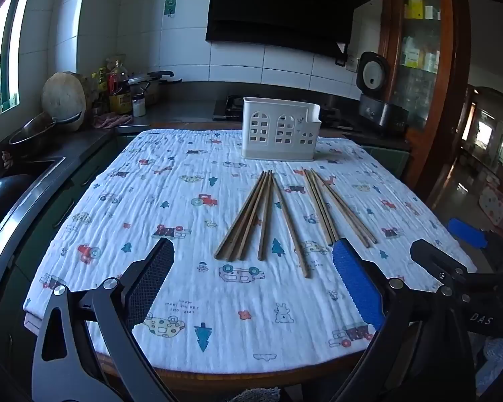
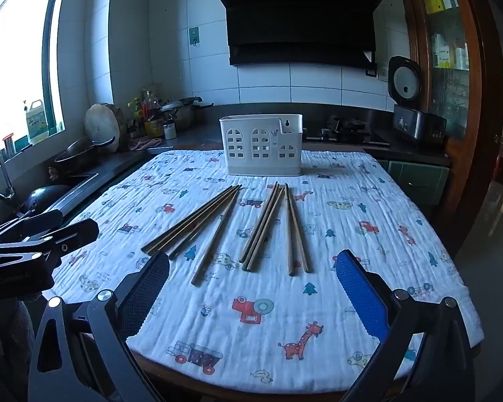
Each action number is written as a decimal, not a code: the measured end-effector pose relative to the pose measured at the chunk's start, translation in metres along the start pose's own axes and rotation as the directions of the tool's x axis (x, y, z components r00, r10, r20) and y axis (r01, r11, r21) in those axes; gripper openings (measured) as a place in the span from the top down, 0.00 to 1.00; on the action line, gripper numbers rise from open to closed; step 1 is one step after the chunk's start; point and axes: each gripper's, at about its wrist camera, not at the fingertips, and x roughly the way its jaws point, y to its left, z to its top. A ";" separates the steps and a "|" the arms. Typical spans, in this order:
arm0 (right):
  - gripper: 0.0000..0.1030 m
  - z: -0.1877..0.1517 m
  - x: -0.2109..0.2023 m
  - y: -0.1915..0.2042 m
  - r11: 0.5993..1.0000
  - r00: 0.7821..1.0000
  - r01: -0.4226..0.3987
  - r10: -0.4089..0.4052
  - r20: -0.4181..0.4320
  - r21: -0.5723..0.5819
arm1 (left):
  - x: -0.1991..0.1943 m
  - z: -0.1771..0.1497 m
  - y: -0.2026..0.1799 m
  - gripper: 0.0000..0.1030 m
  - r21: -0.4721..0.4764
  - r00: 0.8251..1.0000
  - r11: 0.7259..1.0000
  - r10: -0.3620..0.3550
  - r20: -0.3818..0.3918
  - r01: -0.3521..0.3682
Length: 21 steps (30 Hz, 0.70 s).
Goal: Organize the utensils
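Several wooden chopsticks lie on a printed white cloth (image 1: 184,301) in two loose bunches: a left bunch (image 1: 248,217) (image 2: 191,224) and a right bunch (image 1: 335,207) (image 2: 275,227). A white utensil holder (image 1: 280,134) (image 2: 261,145) with window cut-outs stands upright behind them. My left gripper (image 1: 253,261) is open and empty, above the cloth just short of the chopsticks' near ends. My right gripper (image 2: 253,274) is open and empty, hovering at the near ends of the right bunch. The right gripper's body (image 1: 459,274) shows at the right of the left wrist view.
The table's near edge (image 1: 218,378) is below the grippers. A counter with a sink (image 2: 80,181), pans, bottles and a cutting board (image 1: 63,98) runs along the left. A stove and a rice cooker (image 1: 375,100) sit behind the holder. A wooden cabinet (image 2: 452,67) stands at right.
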 end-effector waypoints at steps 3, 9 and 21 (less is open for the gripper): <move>0.06 0.000 0.001 0.001 1.000 1.000 0.000 0.000 0.003 -0.001 | 0.001 0.000 0.002 0.08 -0.001 1.000 1.000 0.004 -0.004 -0.004; 0.06 0.000 -0.001 -0.001 1.000 1.000 -0.004 0.004 0.009 0.007 | 0.001 0.001 -0.004 0.08 0.004 1.000 1.000 0.011 -0.003 -0.011; 0.06 0.001 -0.004 -0.001 1.000 1.000 0.008 -0.008 0.010 0.005 | -0.002 0.001 -0.002 0.08 0.013 1.000 1.000 0.016 -0.001 -0.016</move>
